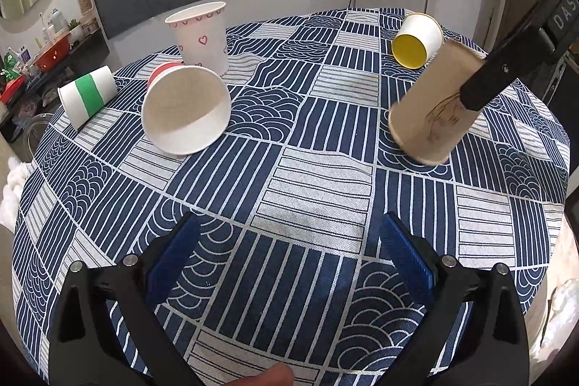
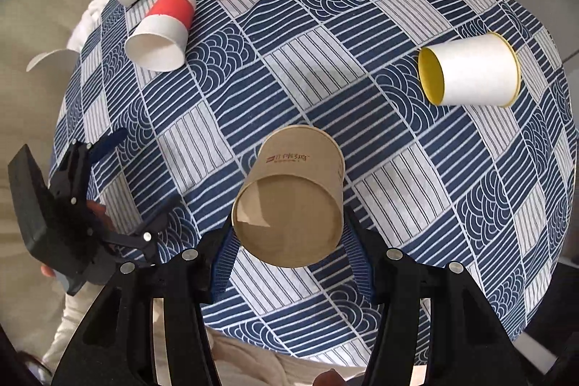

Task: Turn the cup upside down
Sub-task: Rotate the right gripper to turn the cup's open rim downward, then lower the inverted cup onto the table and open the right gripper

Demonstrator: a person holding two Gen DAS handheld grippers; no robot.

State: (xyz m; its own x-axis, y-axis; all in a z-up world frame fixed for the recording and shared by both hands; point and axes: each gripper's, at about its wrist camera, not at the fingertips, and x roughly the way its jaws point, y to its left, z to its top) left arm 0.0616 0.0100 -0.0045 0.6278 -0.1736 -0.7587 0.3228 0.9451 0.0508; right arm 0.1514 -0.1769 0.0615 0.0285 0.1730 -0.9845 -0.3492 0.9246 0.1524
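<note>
My right gripper [image 2: 289, 263] is shut on a brown paper cup [image 2: 293, 194], its blue pads on both sides near the rim, the open mouth facing the camera. In the left wrist view the same brown cup [image 1: 430, 107] hangs tilted above the cloth at the right, mouth down-left, held by the right gripper's finger [image 1: 488, 82]. My left gripper [image 1: 289, 255] is open and empty above the near part of the table; it shows at the left of the right wrist view [image 2: 137, 183].
A round table with a blue and white patterned cloth [image 1: 311, 190]. A heart-print cup [image 1: 202, 37] stands upright. A red-banded cup [image 1: 184, 107], a green-banded cup [image 1: 88, 93] and a yellow-lined white cup [image 1: 416, 40] lie on their sides.
</note>
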